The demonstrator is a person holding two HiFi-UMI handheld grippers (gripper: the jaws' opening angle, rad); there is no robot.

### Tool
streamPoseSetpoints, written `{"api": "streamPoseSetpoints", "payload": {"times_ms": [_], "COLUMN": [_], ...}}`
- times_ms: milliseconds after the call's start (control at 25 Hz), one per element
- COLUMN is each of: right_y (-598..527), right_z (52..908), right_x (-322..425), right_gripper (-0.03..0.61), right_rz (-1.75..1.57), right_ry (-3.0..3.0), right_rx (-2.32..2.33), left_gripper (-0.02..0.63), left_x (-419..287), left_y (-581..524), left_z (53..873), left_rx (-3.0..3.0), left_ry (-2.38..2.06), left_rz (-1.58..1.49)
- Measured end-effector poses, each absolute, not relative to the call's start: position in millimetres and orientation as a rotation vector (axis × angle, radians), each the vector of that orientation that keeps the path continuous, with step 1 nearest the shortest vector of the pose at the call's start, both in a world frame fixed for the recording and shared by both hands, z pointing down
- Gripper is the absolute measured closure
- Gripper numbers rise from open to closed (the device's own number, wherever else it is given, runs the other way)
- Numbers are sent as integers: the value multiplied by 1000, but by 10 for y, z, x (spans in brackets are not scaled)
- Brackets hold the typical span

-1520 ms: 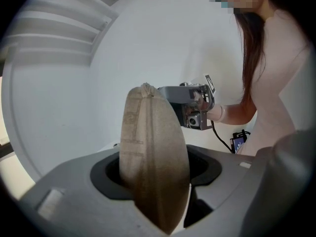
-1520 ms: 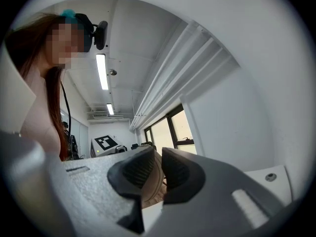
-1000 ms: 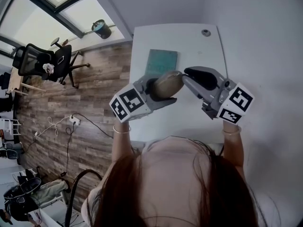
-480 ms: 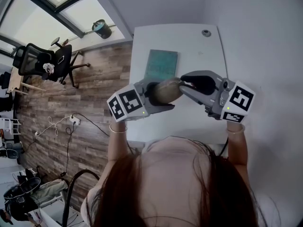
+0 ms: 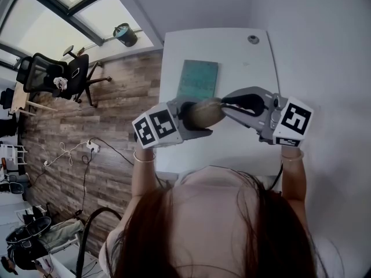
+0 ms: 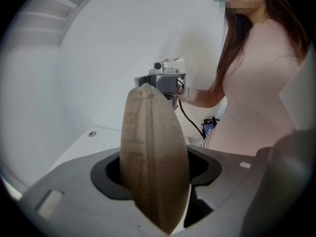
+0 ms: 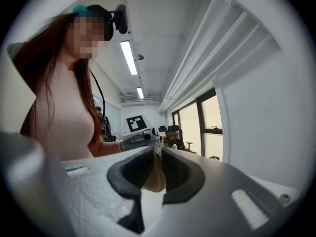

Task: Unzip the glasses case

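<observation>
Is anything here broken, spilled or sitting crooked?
Nothing stands out. The left gripper holds the tan case across its middle, and the right gripper pinches the case's tip. The case looks whole. A green pad lies flat on the table, with nothing spilled.

The person's hair (image 5: 197, 230) covers the near end of the table (image 5: 237, 57) in the head view. There the left gripper (image 5: 196, 119) hides both sides of the glasses case (image 5: 206, 112), and the zip is too small to see. In its own view, the right gripper (image 7: 157, 171) hides nearly all of the case. Only a small tan bit shows between its jaws, too small to tell if it is the zip pull.
</observation>
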State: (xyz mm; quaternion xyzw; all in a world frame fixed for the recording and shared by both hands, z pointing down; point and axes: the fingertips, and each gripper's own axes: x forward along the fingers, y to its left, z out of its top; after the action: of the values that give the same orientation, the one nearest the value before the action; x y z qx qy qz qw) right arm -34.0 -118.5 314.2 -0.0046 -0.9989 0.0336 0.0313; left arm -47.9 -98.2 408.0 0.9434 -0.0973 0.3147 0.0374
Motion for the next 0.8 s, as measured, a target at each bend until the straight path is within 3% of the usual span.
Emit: {"api": "streamPoseSetpoints", "payload": {"times_ms": [160,800], "right_y": [-1212,-1259], "right_z": [3187,3272], "right_x": [-334,-224], "right_gripper": [568,574], "right_rz": [-10,-45], "right_ry": [-3047,-3038], "right_rx": [21,53], "left_gripper": [321,322], "left_x": [-505,-504], "left_y": [-995,-975], "left_z": [4124,4096], "left_rx": [2862,2828], "left_ry": [-312,-326], "left_rz": [995,883]}}
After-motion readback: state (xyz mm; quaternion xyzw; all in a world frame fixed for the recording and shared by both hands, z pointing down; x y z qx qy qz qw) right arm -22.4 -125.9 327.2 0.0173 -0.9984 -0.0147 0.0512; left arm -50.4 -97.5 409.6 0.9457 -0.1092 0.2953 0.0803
